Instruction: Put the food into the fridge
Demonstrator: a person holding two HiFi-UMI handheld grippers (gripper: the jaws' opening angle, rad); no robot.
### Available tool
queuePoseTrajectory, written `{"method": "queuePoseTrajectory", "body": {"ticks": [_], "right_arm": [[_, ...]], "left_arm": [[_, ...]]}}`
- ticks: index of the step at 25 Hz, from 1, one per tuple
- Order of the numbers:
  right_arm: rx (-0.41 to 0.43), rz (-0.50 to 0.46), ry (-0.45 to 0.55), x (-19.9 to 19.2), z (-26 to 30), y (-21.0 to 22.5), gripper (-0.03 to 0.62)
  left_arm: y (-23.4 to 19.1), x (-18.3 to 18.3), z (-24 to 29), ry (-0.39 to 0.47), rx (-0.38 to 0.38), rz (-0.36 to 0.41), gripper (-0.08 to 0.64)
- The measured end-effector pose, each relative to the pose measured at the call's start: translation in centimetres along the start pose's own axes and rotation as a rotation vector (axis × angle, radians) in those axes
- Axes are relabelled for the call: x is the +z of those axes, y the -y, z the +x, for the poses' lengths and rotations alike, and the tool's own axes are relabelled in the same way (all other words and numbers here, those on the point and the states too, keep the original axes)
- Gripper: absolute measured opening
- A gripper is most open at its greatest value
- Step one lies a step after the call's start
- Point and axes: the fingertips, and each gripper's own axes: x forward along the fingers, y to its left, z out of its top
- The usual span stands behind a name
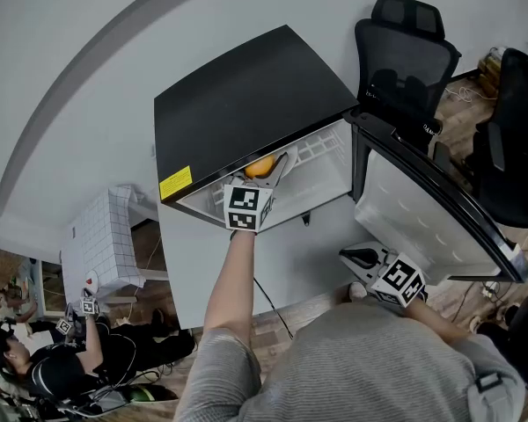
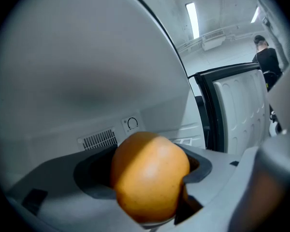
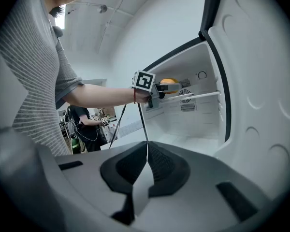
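Observation:
An orange (image 2: 150, 175) fills the middle of the left gripper view, clamped between the jaws of my left gripper (image 2: 152, 178). In the head view that left gripper (image 1: 266, 176) reaches into the open top of the small black fridge (image 1: 246, 95), with the orange (image 1: 260, 166) just inside the opening. The right gripper view shows the same orange (image 3: 169, 85) held above a wire shelf (image 3: 193, 96) inside the white compartment. My right gripper (image 1: 356, 257) hangs lower, beside the open fridge door (image 1: 422, 209), its jaws shut together with nothing between them (image 3: 146, 161).
A thermostat dial (image 2: 131, 123) and a vent grille (image 2: 99, 139) sit on the fridge's back wall. Black office chairs (image 1: 405, 60) stand behind the open door. A white tiled cabinet (image 1: 106, 236) stands at the left, and another person (image 1: 79, 359) sits beyond it.

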Motion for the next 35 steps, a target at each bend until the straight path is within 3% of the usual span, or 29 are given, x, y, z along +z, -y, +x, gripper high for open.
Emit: {"method": "queuePoseTrajectory", "body": {"ticks": [10, 24, 35], "right_arm": [[-0.008, -0.003, -0.009, 0.8, 0.1, 0.2, 0.012], [-0.01, -0.014, -0.012, 0.2, -0.1, 0.6, 0.012], [0.001, -0.012, -0.016, 0.2, 0.0, 0.6, 0.012]], "left_arm": [[-0.3, -0.9, 1.1, -0.055, -0.001, 0.033, 0.347], [0.0, -2.0, 2.5, -0.154, 0.005, 0.149, 0.348], [-0.2, -1.2, 2.4, -0.115, 0.028, 0.156, 0.36]]}}
